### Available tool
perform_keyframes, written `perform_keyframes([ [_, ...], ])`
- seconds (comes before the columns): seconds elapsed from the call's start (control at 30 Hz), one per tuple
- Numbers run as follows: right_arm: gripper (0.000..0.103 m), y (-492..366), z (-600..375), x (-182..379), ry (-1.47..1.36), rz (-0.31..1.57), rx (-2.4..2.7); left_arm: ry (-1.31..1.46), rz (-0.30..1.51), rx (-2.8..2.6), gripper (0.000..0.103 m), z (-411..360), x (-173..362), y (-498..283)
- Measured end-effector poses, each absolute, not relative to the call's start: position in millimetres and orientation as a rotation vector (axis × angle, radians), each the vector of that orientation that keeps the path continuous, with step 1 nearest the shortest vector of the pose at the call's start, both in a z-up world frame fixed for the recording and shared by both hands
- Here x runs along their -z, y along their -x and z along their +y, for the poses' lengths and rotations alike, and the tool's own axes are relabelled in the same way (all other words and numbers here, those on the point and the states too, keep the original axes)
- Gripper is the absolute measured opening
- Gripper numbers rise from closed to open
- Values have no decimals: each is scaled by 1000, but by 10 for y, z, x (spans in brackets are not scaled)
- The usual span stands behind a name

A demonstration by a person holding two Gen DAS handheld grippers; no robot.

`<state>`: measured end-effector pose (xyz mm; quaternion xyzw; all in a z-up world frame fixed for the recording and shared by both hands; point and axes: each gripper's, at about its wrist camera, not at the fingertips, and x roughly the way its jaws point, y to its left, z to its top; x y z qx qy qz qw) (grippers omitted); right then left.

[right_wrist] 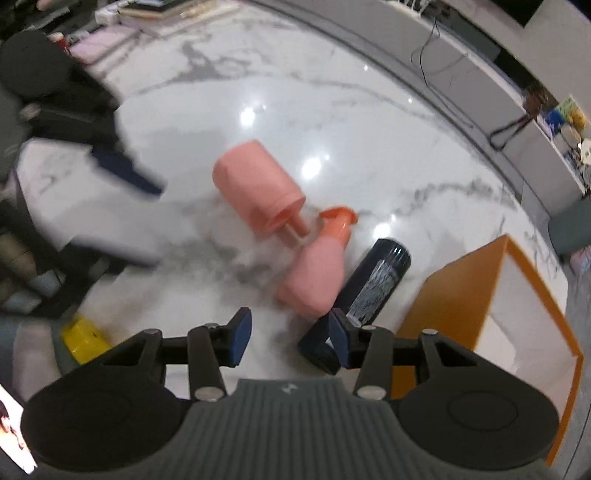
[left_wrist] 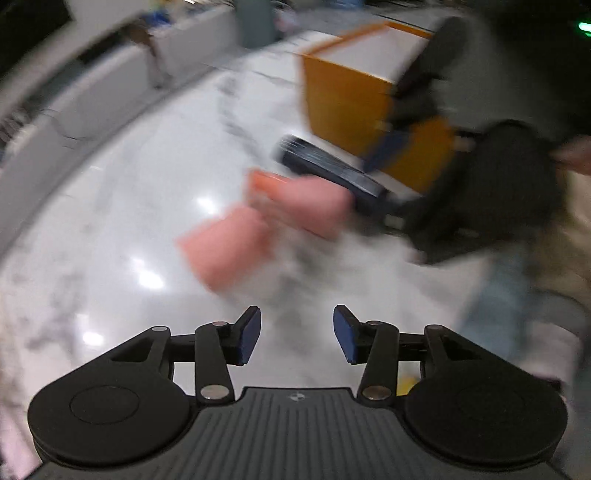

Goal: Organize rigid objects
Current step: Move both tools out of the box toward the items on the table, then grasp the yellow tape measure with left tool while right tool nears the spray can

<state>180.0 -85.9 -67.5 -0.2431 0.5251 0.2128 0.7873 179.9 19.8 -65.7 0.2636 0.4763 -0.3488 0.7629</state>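
Observation:
Three objects lie on the white marble table [right_wrist: 332, 122]. A wide pink pump bottle [right_wrist: 255, 188] lies on its side. A slimmer pink bottle [right_wrist: 317, 273] with an orange cap lies beside it. A dark blue cylinder [right_wrist: 380, 280] lies next to an orange-walled box [right_wrist: 443, 306]. My right gripper [right_wrist: 284, 338] is open and empty, close above the table near the cylinder's lower end. My left gripper [left_wrist: 297, 334] is open and empty; its view is blurred and shows both pink bottles [left_wrist: 229, 251] [left_wrist: 306, 203], the blue cylinder [left_wrist: 328, 166] and the orange box [left_wrist: 343, 96].
A yellow object [right_wrist: 83, 338] sits at the table's near left edge. Books and clutter [right_wrist: 147, 11] lie at the far end. A grey ledge with cables [right_wrist: 461, 62] runs along the table's far side. The other gripper [left_wrist: 498, 192] shows dark at the right of the left wrist view.

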Motion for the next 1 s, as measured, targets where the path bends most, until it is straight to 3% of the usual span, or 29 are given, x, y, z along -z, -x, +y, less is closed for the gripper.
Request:
perform_keyframes([
  [0.13,56,-1783,-857,751,543,1142,-451,-604,1089,891,60,170,757,-1610],
  [0.5,60,-1689,-933,739,579,1136,-434,-814,1160,1001,60,31,1102,-1142],
  [1.0,60,-1665,-959,761,606,1130,-416,-786,1176,951,28,-59,1276,-1173],
])
